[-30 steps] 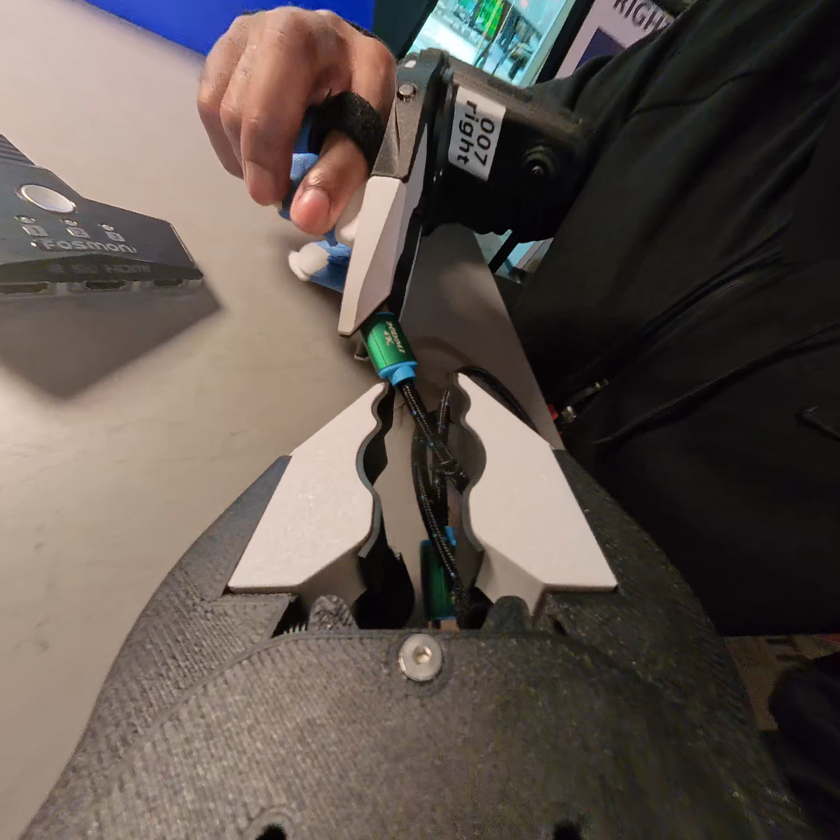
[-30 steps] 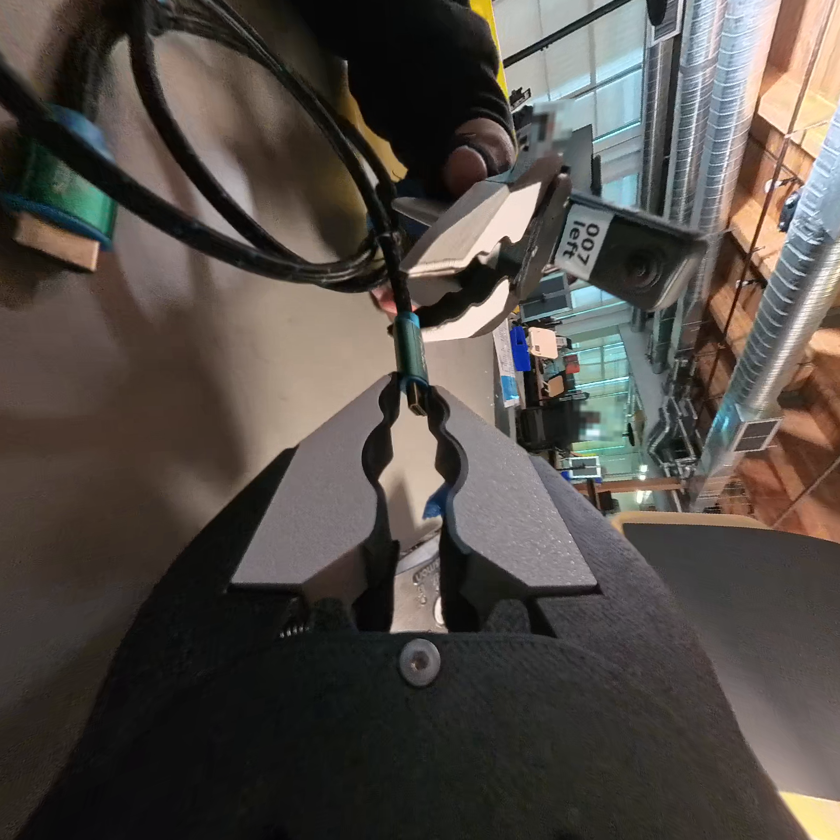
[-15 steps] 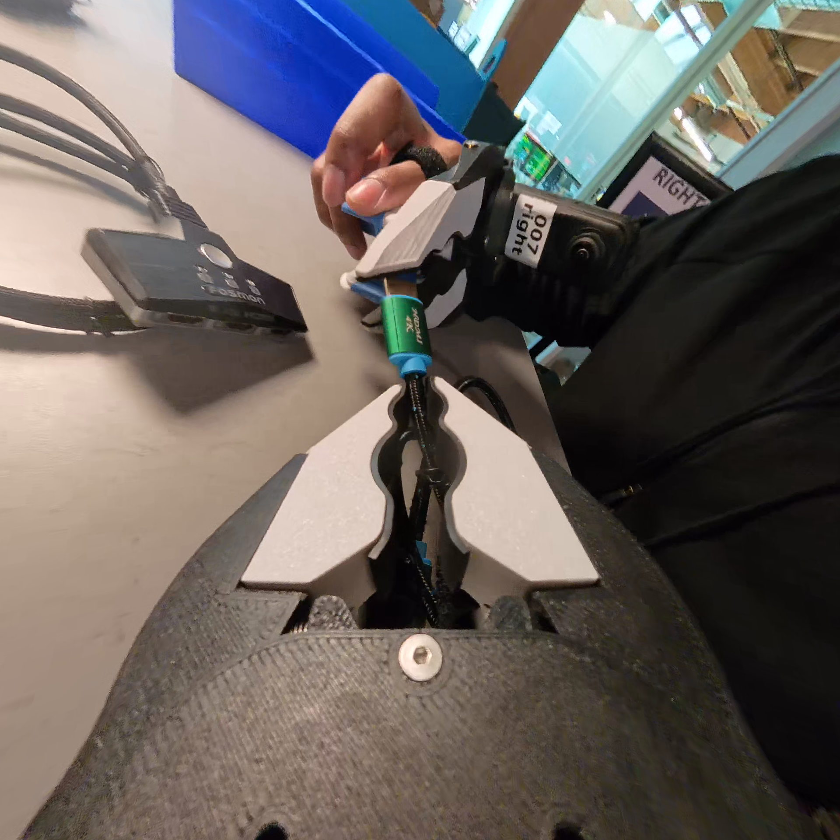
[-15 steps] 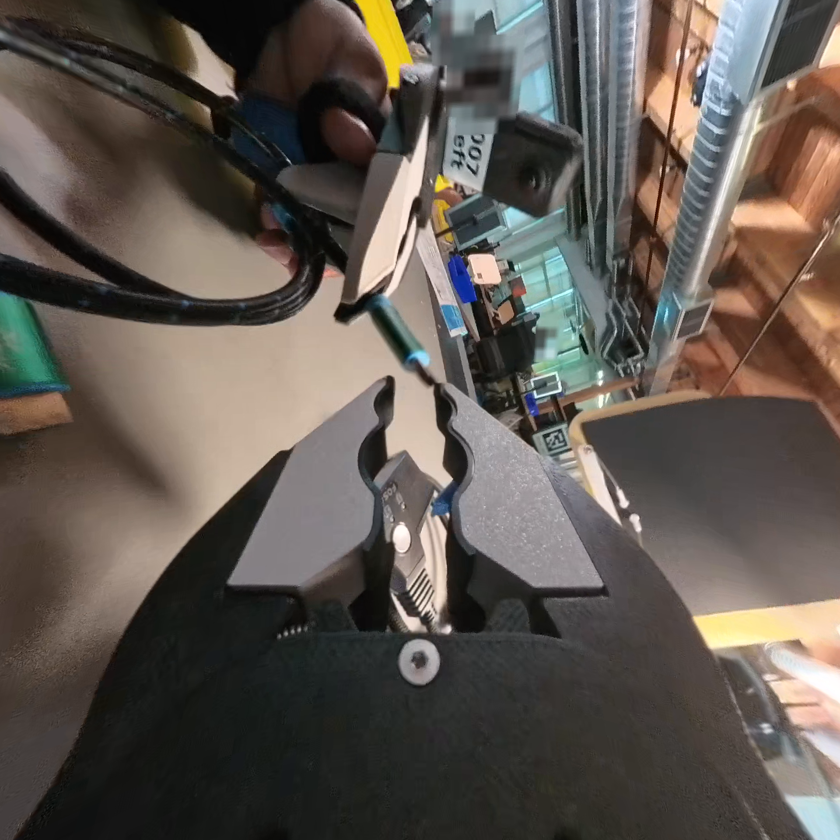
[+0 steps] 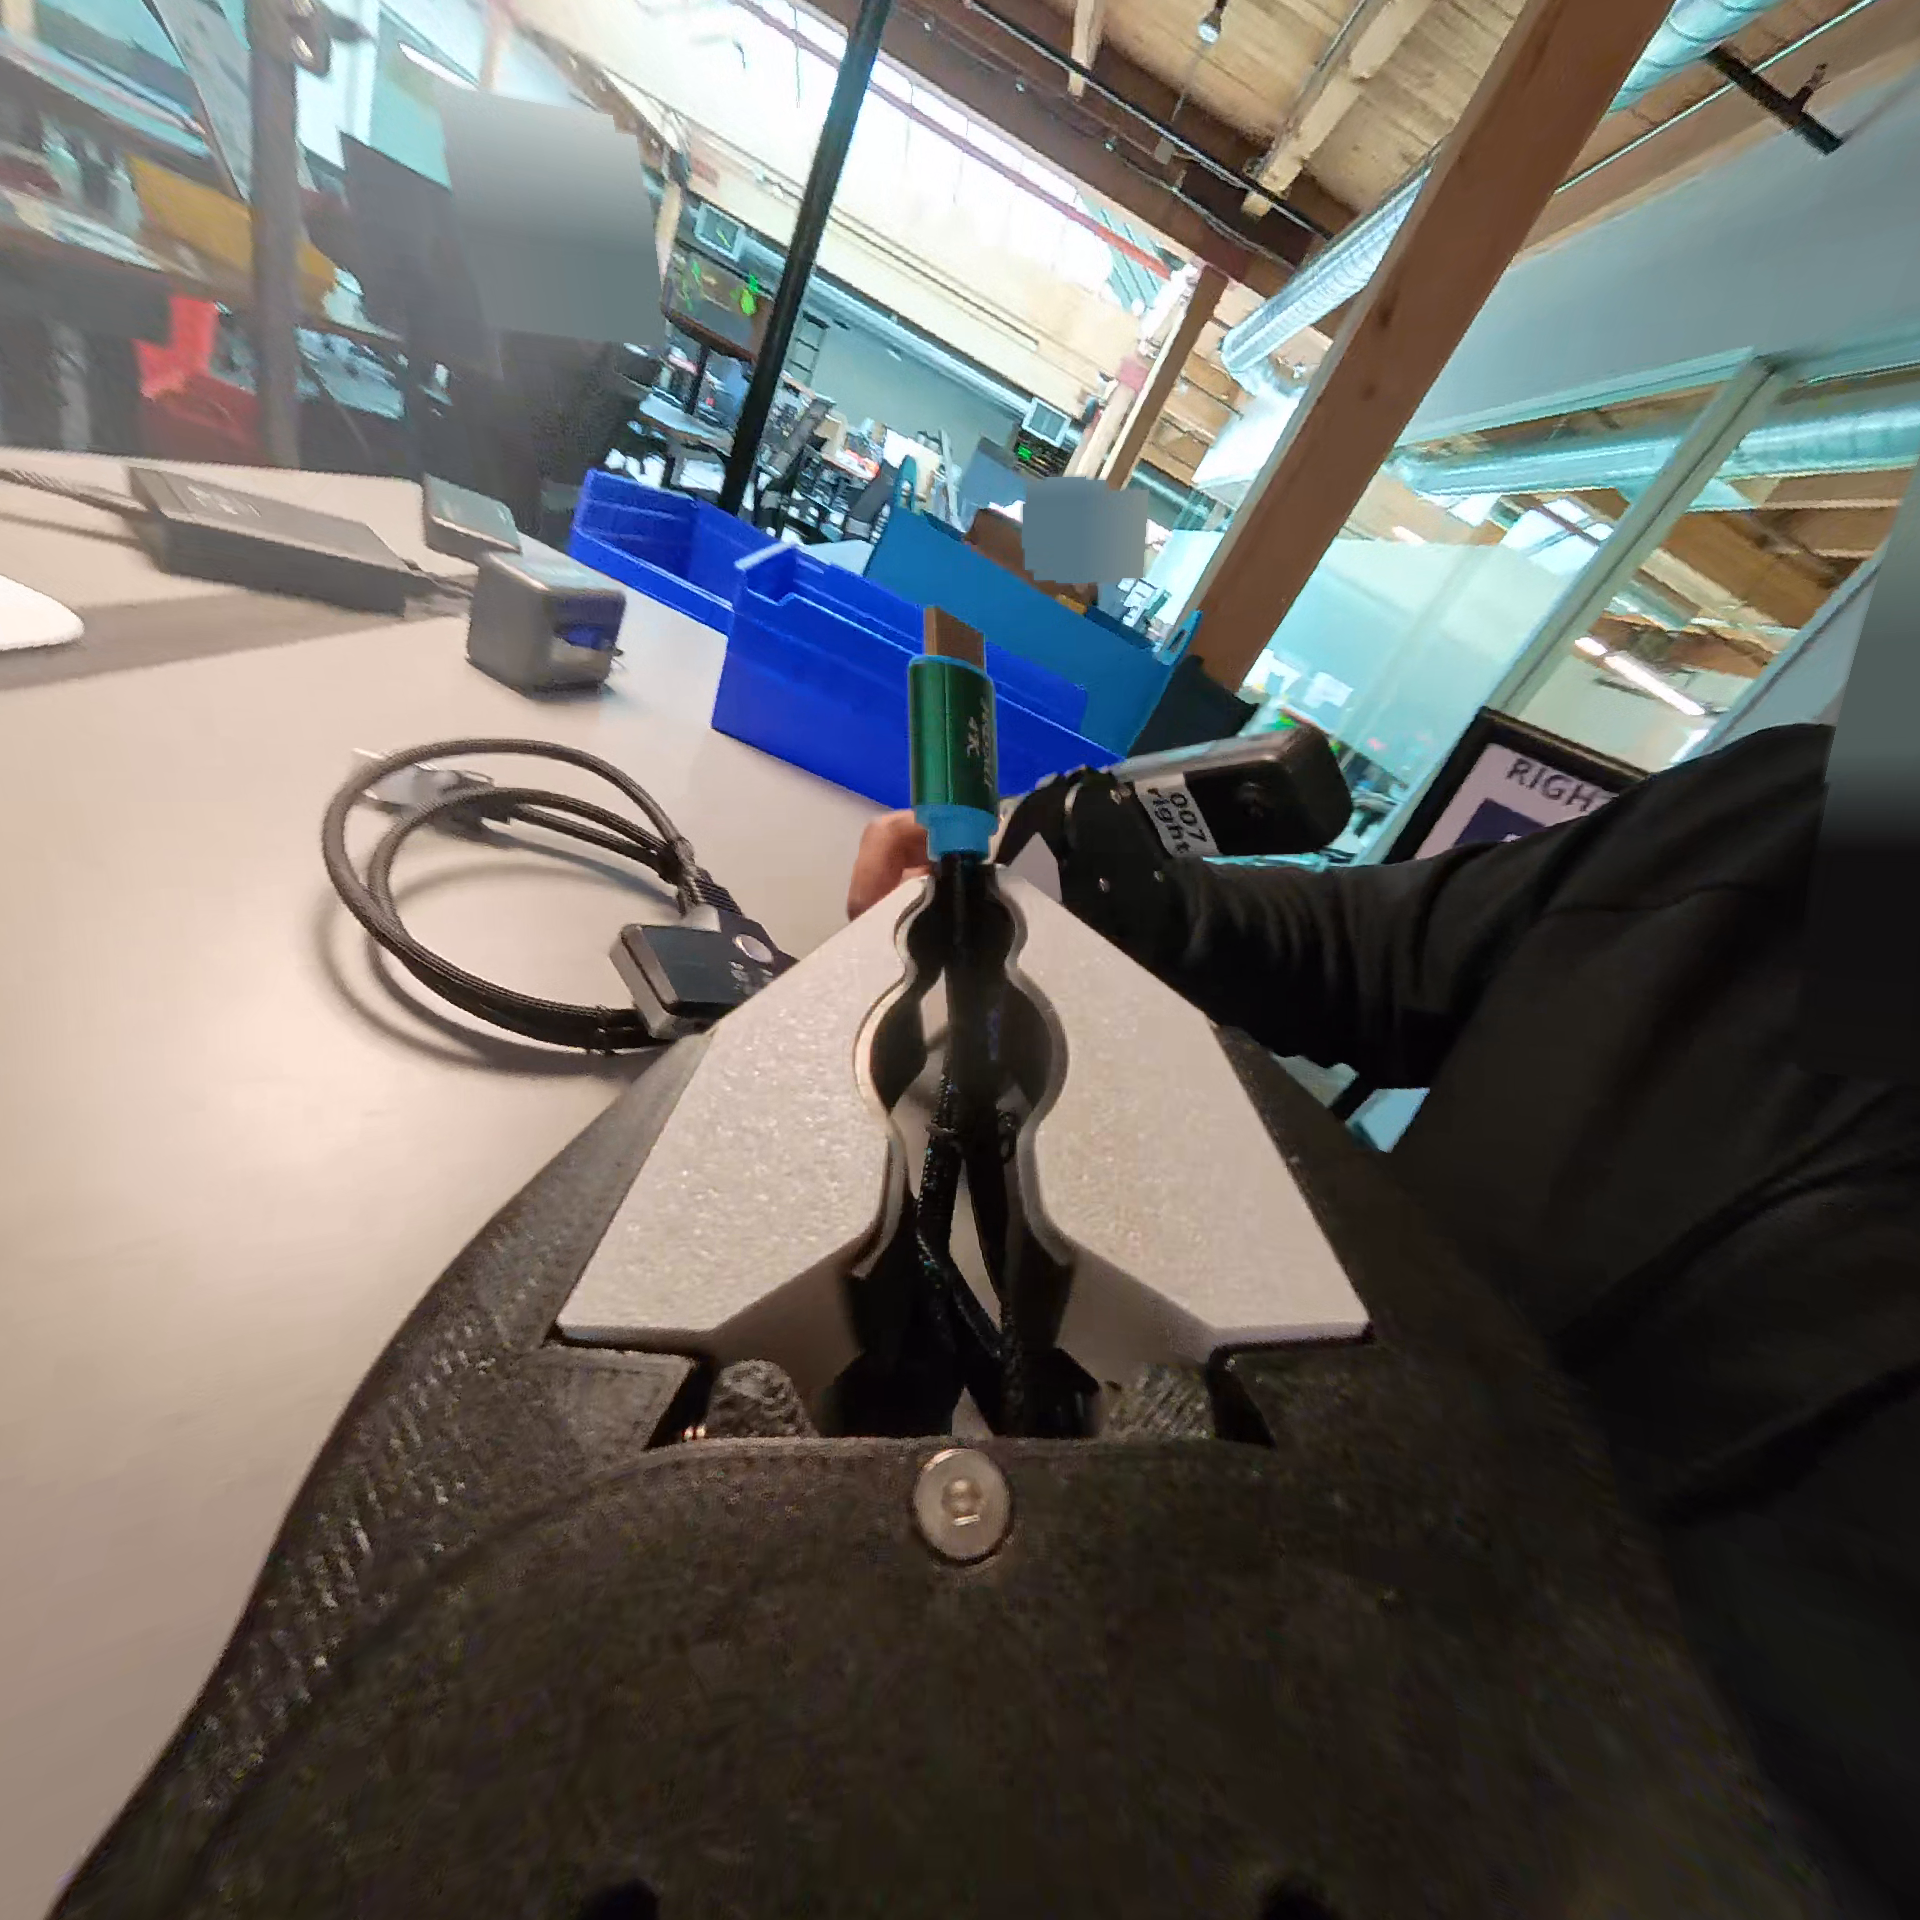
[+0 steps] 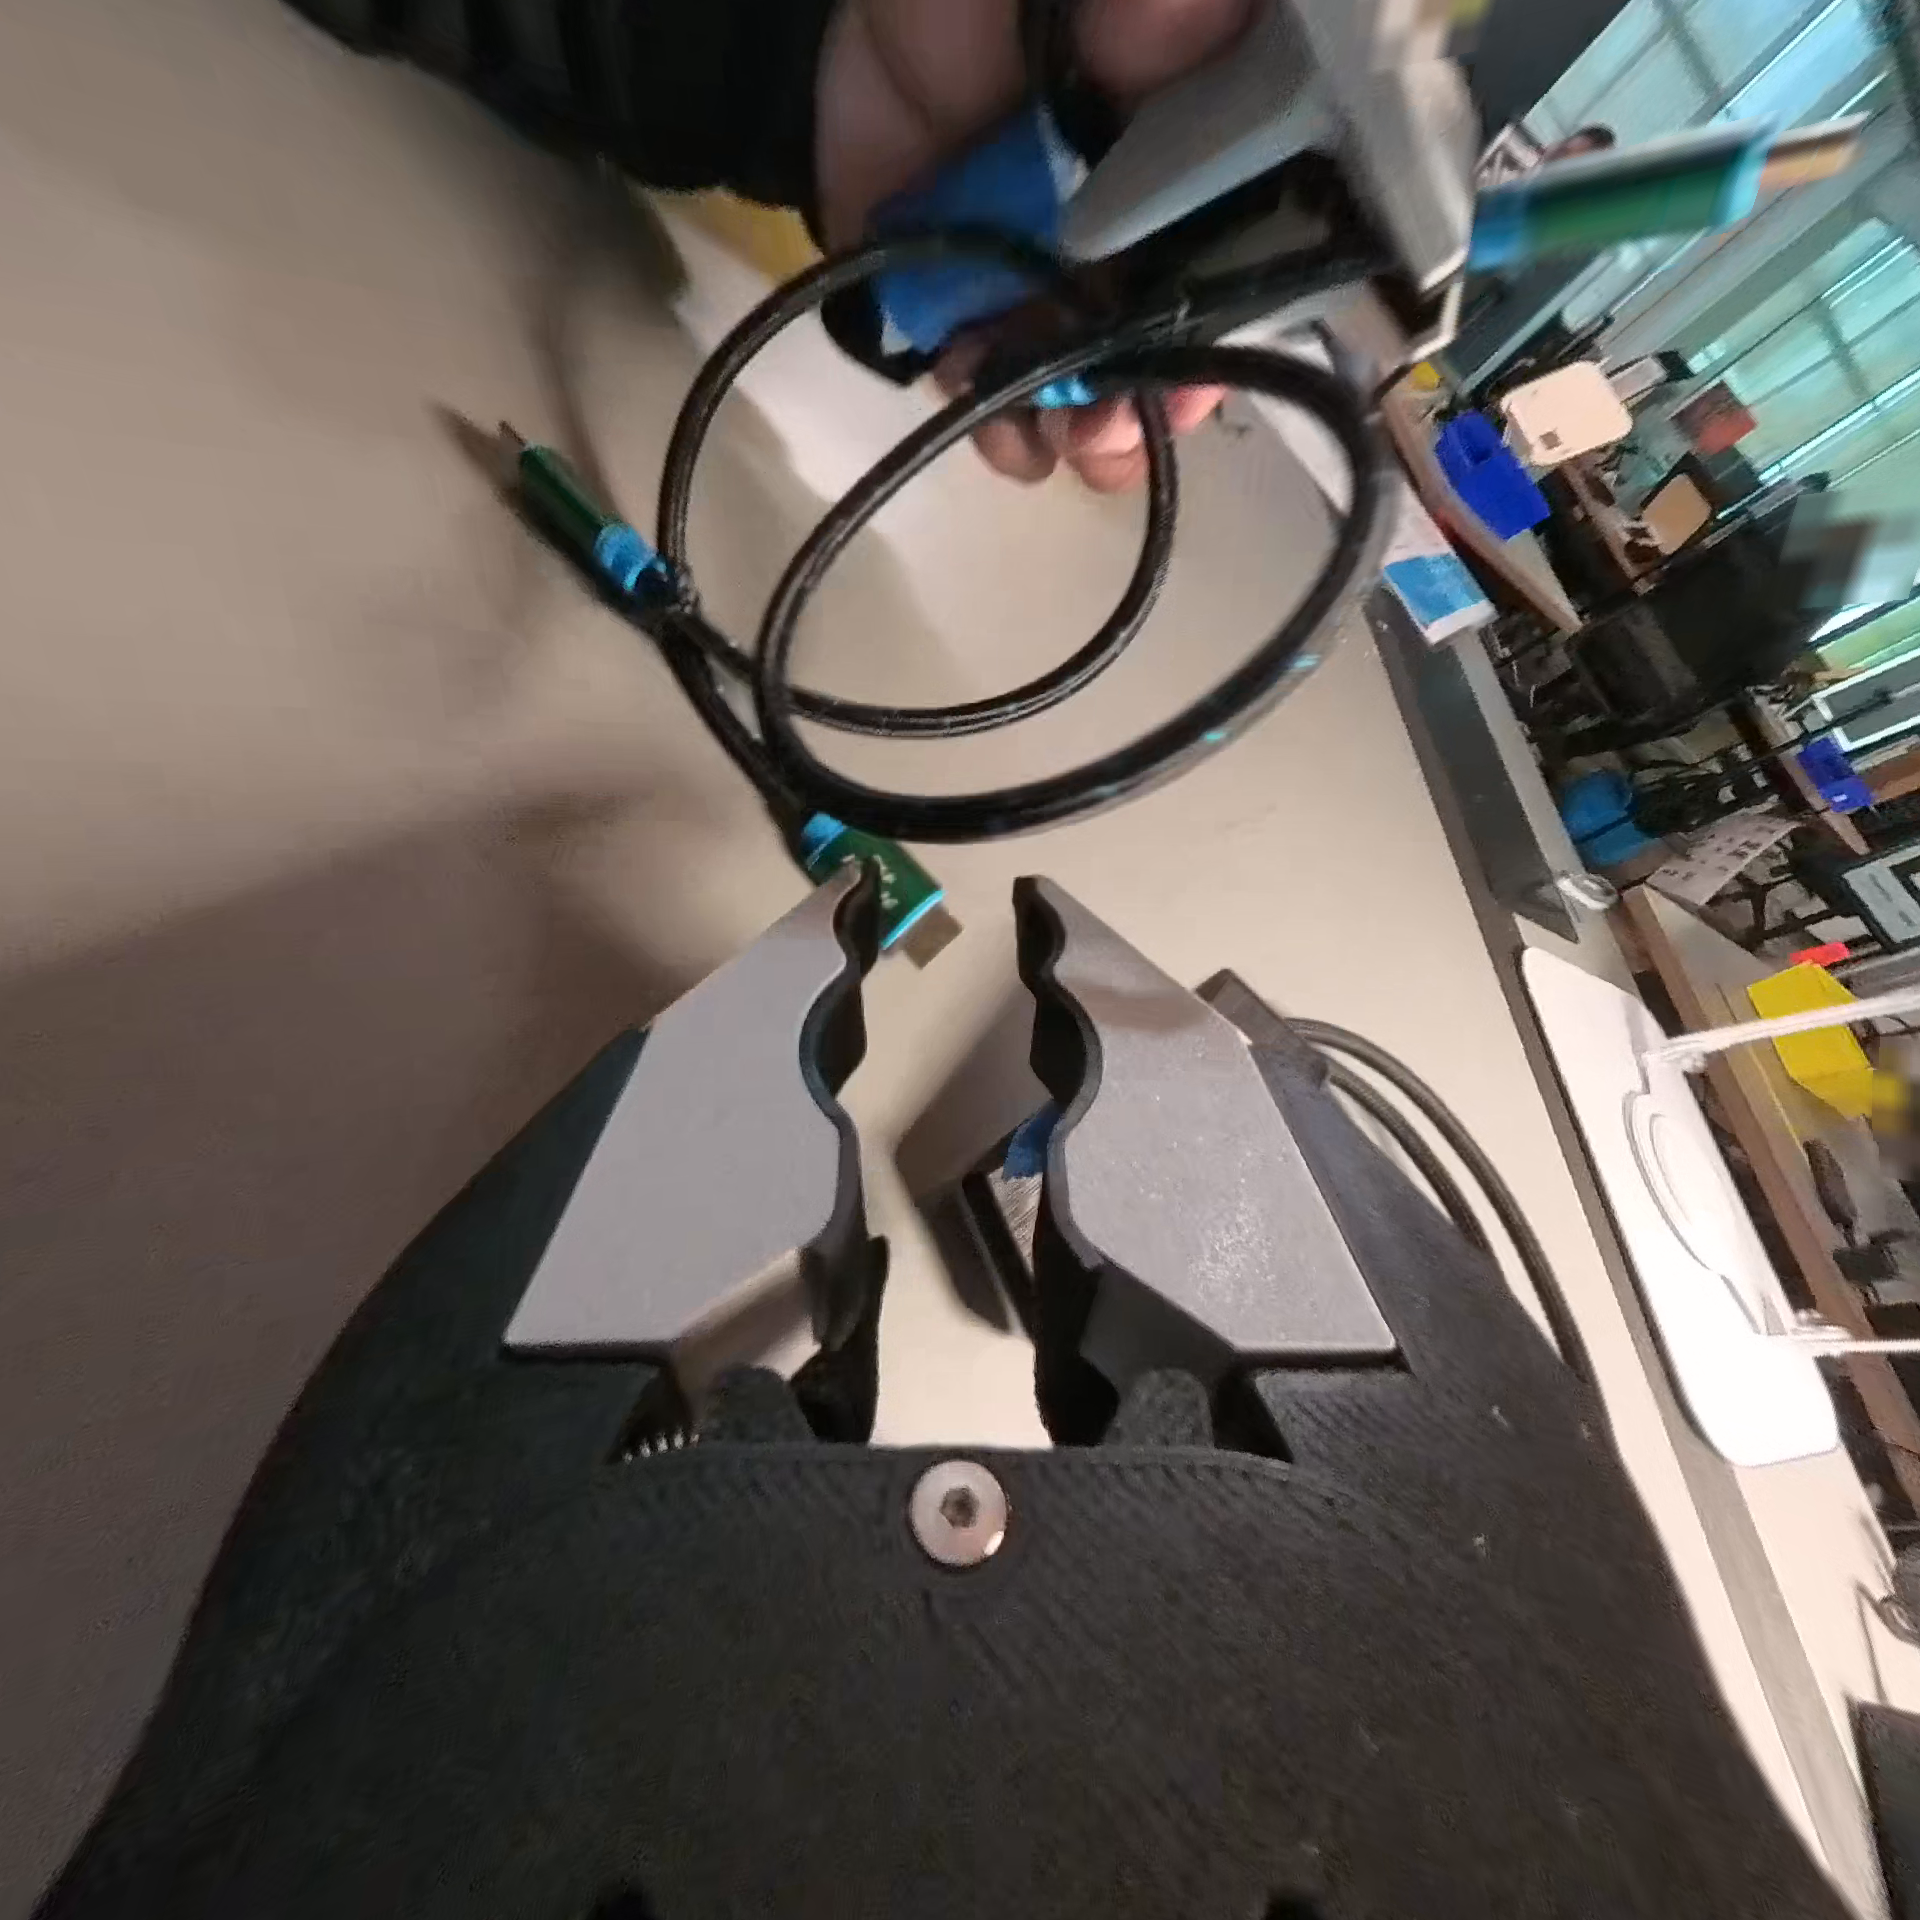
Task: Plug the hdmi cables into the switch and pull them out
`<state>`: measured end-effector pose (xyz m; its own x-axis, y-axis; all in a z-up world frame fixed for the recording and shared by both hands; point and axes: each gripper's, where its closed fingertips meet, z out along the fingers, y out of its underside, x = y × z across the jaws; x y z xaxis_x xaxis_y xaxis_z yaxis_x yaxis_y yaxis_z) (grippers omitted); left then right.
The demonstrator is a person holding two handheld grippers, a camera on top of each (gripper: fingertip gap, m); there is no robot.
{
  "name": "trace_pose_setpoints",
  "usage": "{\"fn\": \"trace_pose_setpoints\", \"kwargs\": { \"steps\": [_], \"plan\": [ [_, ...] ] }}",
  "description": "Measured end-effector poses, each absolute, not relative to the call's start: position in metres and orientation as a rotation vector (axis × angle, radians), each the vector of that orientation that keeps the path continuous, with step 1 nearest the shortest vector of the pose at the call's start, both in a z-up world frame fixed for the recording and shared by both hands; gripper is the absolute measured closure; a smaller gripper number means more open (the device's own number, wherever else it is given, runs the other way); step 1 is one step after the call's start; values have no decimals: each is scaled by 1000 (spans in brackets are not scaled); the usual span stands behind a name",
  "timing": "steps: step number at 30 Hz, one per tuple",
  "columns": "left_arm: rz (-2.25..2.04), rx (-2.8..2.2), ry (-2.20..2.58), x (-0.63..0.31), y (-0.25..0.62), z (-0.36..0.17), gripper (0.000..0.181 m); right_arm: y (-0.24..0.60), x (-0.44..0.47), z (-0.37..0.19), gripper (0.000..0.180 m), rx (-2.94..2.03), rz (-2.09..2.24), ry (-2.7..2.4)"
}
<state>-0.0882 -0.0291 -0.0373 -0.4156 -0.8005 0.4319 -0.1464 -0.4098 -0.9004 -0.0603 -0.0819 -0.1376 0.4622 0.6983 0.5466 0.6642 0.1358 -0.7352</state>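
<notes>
Between the left gripper's fingertips sat the black braided hdmi cable, pinched just below its green plug, so that tool was clamped down narrow on the cord with the plug's metal tip sticking straight up, clear of the table. From the right wrist view the rest of that cable hung in a couple of loose loops under the left gripper, and it's pretty blurry there, but two more green plugs showed: one out to the left over the table, and another plug right up against the inner edge of the right gripper's left fingertip. That right gripper was parted with a clear gap between its fingers and wasn't squeezing anything; the plug only sat at one finger, not caught between both. The switch, a small black box, was lying flat on the table off to the left of the left gripper, partly hidden behind its finger, with its own dark cords coiled in a loop behind it. Farther back on the table there was a blue bin and a small grey box.
</notes>
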Motion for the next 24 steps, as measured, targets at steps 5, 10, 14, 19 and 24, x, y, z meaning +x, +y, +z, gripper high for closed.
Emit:
{"fn": "trace_pose_setpoints", "kwargs": {
  "steps": [5, 10, 14, 19, 24],
  "plan": [
    [-1683, -1220, 1334, -93, -22, -23, 177, -78, -58, -141, 151, -1578, -3, -1225],
    [-1795, -1122, 1149, -103, -14, 7, 176, -72, -51, -137, 152, -1597, -11, -1172],
    [-1898, -1147, 984, -110, 8, 13, 176, -70, -49, -137, 152, -1617, -2, -1146],
    [-1737, -1139, 881, -125, 38, 22, 176, -69, -47, -140, 152, -1635, -1, -1144],
    [-1663, -1078, 1017, -138, 28, 33, 176, -67, -44, -136, 152, -1636, 0, -1124]
  ]
}}
